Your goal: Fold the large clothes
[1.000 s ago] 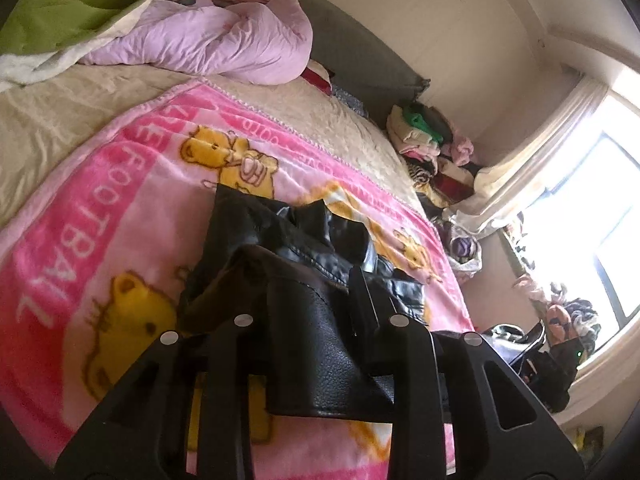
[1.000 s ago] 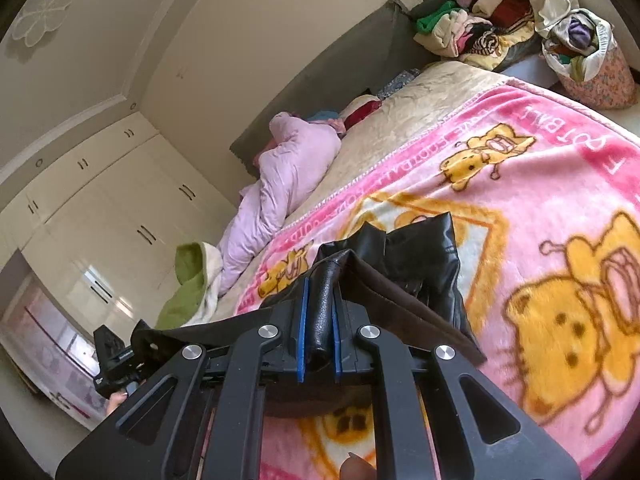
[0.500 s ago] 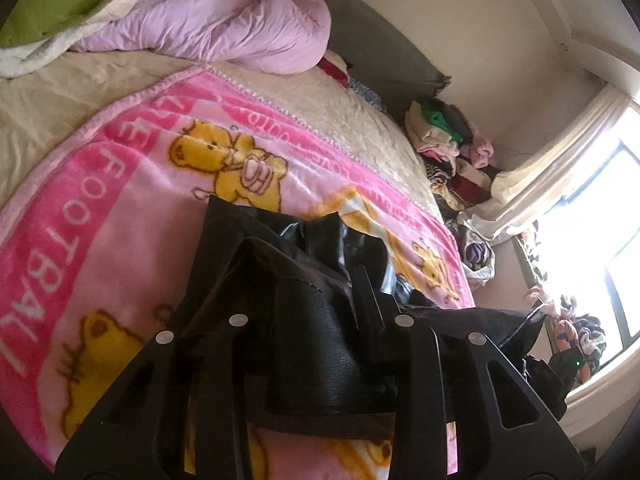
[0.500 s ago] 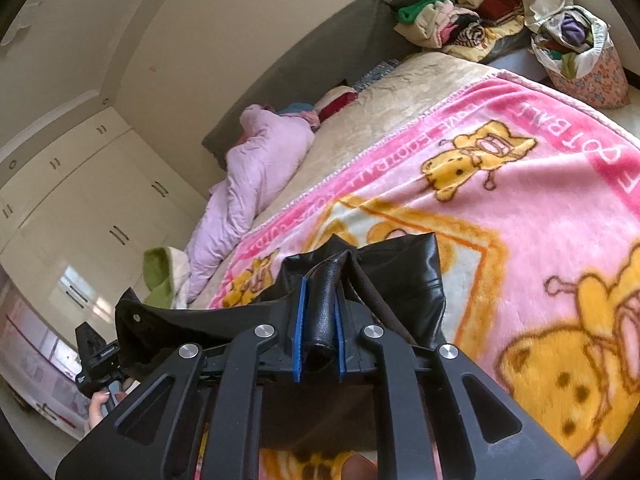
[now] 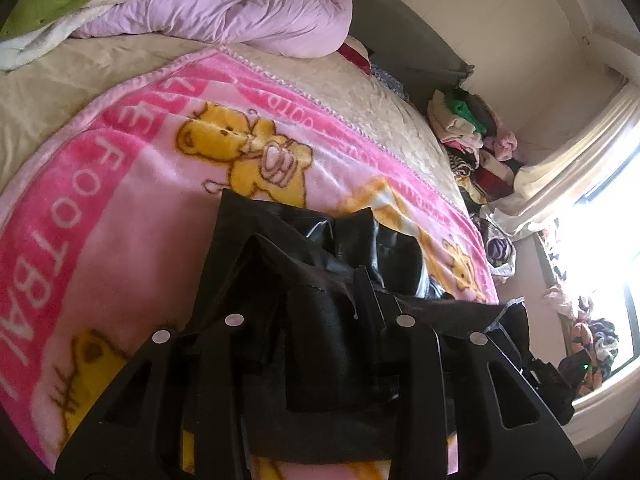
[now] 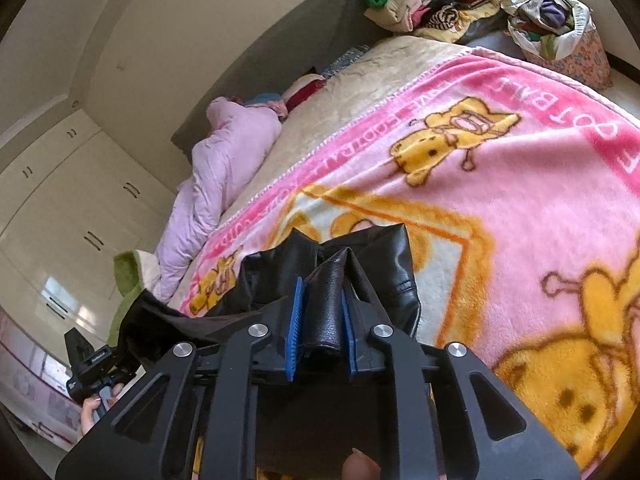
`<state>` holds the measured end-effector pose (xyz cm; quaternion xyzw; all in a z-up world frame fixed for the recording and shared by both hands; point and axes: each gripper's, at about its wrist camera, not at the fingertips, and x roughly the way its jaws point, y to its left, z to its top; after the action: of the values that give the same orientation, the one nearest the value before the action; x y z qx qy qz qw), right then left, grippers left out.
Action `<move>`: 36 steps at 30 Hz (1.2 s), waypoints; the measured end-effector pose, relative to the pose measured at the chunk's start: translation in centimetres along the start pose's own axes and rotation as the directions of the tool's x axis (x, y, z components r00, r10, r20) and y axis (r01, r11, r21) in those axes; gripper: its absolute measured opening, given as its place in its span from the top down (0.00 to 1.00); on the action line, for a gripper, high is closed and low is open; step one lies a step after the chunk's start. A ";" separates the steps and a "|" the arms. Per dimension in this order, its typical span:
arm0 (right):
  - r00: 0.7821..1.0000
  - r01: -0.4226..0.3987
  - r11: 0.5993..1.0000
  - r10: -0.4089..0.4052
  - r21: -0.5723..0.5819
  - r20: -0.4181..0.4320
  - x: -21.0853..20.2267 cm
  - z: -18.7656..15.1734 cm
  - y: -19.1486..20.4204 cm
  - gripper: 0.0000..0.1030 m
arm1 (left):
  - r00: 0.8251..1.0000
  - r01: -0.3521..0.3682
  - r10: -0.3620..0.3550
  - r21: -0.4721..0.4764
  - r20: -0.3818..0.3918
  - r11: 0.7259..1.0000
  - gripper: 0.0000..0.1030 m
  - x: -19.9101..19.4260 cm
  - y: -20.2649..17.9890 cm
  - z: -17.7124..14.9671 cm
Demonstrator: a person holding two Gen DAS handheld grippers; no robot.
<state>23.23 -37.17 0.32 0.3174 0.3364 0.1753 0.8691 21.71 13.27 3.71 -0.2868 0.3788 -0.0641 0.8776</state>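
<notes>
The right claw point(image 6: 320, 320) has its two blue-padded fingers point(image 6: 293, 332) on either side of a rolled fold of the black leather-look garment point(image 6: 384, 268). Its jaws are opening: a sliver of gap shows at the left pad, while the right pad seems to sit against the fold, though that side is hard to read. The fold lies between them all the same. A fingertip of the person holding this claw peeks in at the bottom edge.

The left claw point(image 5: 320, 312) is harder to judge. Its black fingers merge with the dark cloth draped over and between them, so the pads are hidden; its jaws are opening too, with a thick wad of the garment point(image 5: 320, 340) between them, and I cannot tell whether they press on it.

From both claws the garment runs outward in a slack, creased heap, its far edge resting on the pink fleece blanket printed with yellow bears and white lettering point(image 5: 120, 220), which is spread over a beige quilted bed point(image 5: 380, 104). In the right wrist view a stretch of cloth spans leftward to the other claw, gripped by a hand point(image 6: 90, 412) low at the frame's edge.

Farther off, a crumpled lilac duvet point(image 5: 240, 8) lies near the grey headboard point(image 6: 280, 68), and a jumbled pile of clothes point(image 6: 432, 0) sits beyond the bed, partly cut off.
</notes>
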 end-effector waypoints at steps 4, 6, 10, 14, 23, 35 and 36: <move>1.000 -0.010 1.000 0.010 0.008 0.002 0.3 0.0 -0.3 0.62 | 1.000 0.004 -0.004 0.011 0.006 1.000 0.69 0.4 0.0 -0.2; 1.000 0.004 1.000 -0.004 0.006 0.016 0.2 0.0 -0.4 0.51 | 1.000 0.004 -0.004 0.016 0.003 1.000 0.67 0.5 0.0 -0.3; 1.000 0.003 1.000 -0.003 0.010 0.017 0.3 -0.1 -0.8 0.50 | 1.000 -0.011 0.010 0.029 0.027 1.000 0.58 0.3 0.0 -0.3; 0.999 0.031 1.000 -0.031 -0.004 0.014 0.6 -0.3 -1.1 0.45 | 0.998 -0.041 0.038 0.060 0.045 0.997 0.58 0.1 -0.1 -0.2; 0.963 0.266 0.916 -0.268 -0.301 0.034 4.2 -0.6 0.9 0.41 | 0.964 -0.264 0.260 0.263 0.050 0.928 0.52 3.8 0.3 -0.9; 0.938 0.325 0.854 -0.346 -0.406 0.022 8.7 0.4 1.5 0.89 | 0.969 -0.243 0.246 0.332 0.034 0.912 0.89 6.7 1.0 0.3; 0.943 0.317 0.860 -0.331 -0.400 0.035 8.2 0.6 1.7 0.89 | 0.972 -0.232 0.227 0.323 0.053 0.918 0.91 6.0 0.8 0.4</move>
<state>29.28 -31.90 -2.05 0.0690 0.3570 0.0974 0.9264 26.11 12.12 -0.29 -0.0913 0.3877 -0.0208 0.9170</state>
